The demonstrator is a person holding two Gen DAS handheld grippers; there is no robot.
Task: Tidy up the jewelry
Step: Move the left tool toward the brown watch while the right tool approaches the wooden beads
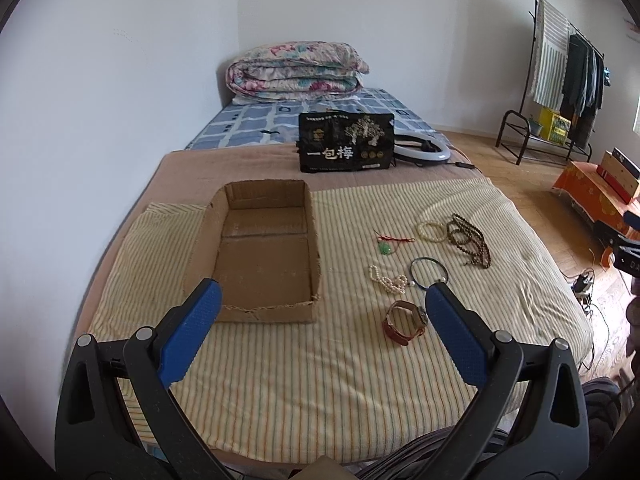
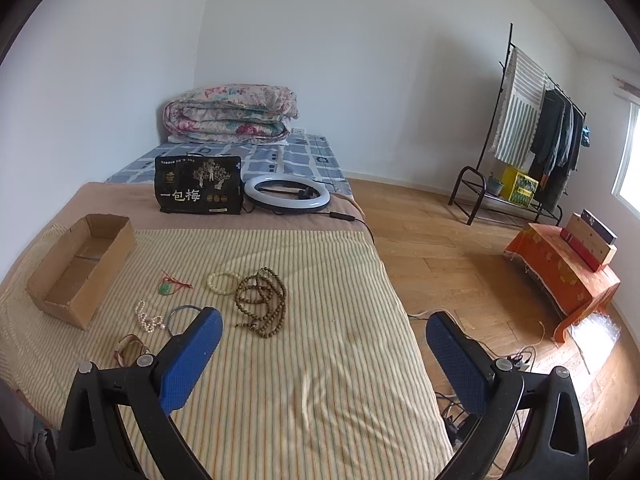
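Note:
An open, empty cardboard box (image 1: 264, 256) lies on the striped bedspread (image 1: 320, 368); it also shows in the right wrist view (image 2: 80, 268). Right of it lie a green pendant on red cord (image 1: 386, 246), a pale bead bracelet (image 1: 432, 230), dark brown prayer beads (image 1: 472, 244), a pearl strand (image 1: 388, 282), a blue bangle (image 1: 430, 272) and a brown-strap watch (image 1: 404, 322). The same pieces show in the right wrist view, beads (image 2: 262, 300) nearest. My left gripper (image 1: 324, 298) is open above the bedspread, near the box and watch. My right gripper (image 2: 324, 320) is open over the bed's right edge.
A black snack bag (image 1: 346, 142) and a ring light (image 2: 286, 194) sit farther back on the bed, a folded quilt (image 1: 296, 72) behind. A clothes rack (image 2: 532, 152) and an orange-covered low table (image 2: 560, 276) stand on the wood floor, with cables (image 2: 516, 360) beside the bed.

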